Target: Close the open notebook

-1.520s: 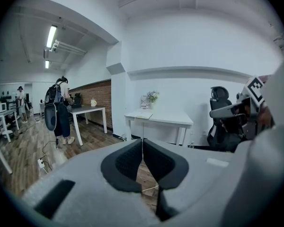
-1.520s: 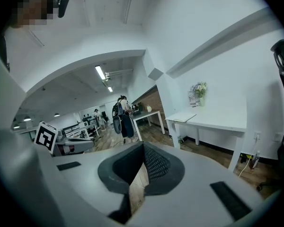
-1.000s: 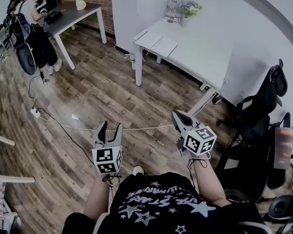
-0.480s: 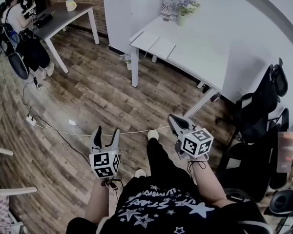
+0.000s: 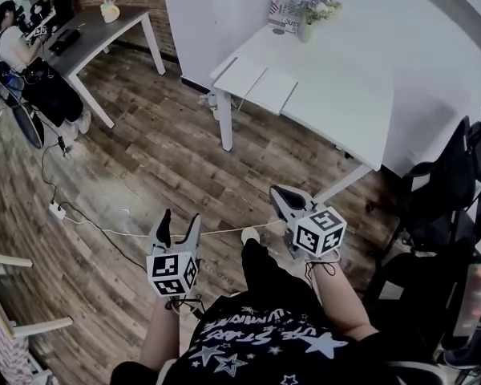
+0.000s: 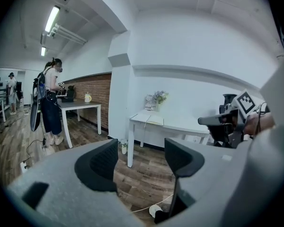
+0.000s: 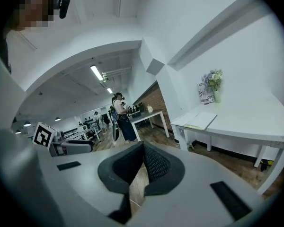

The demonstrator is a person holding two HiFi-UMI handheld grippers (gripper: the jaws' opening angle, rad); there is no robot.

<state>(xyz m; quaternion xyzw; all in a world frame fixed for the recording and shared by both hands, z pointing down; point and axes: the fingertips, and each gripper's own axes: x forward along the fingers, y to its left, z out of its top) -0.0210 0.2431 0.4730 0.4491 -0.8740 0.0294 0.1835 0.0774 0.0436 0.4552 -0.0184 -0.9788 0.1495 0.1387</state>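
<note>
The open notebook lies flat, pages up, near the left end of the white table. It also shows far off as the notebook in the left gripper view and the notebook in the right gripper view. Both grippers hang over the wooden floor, well short of the table. My left gripper points toward the table, and its jaws are opening with nothing between them. My right gripper is shut on nothing, its pads meeting.
A vase of flowers and a printed card stand at the table's far end. Black office chairs crowd the right side. A cable runs across the floor. A person stands at a grey desk at far left.
Both grippers and the view have moved forward toward the white table, which now looks nearer. The left jaws have spread wider. The right jaws stay together.
</note>
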